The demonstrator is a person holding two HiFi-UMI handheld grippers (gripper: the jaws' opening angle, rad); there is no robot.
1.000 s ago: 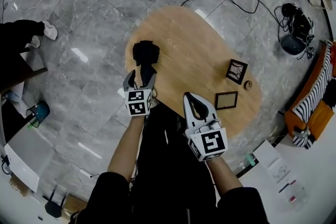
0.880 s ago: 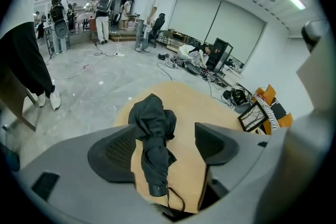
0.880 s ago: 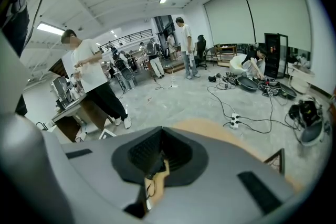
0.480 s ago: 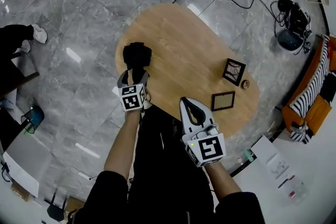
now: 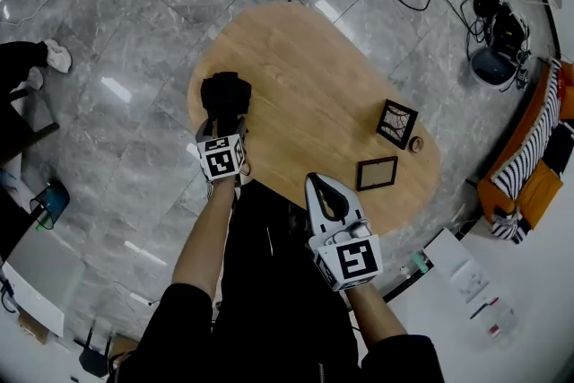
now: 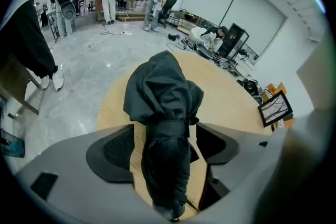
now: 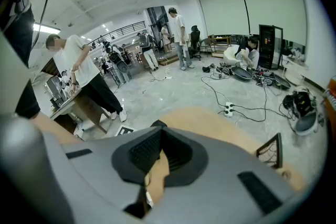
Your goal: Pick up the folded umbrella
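Black fabric folded umbrella [image 5: 224,92], strapped round its middle, is lying on the left end of the pale oval wooden table [image 5: 305,67], its bunched end pointing toward the table's far edge. Left gripper [image 5: 224,126], grey with black pads, is hanging over that end of the table and straddling the umbrella's narrower part. Its jaws have just been opening and are standing wide apart, with the umbrella between them and neither pad pressing on it. Right gripper [image 5: 317,184] is hovering at the table's near edge, jaws clenched together on nothing. Black square picture frame [image 5: 397,123] is standing toward the table's right end, and a dark flat rectangular frame [image 5: 379,172] is lying closer to the table's near edge.
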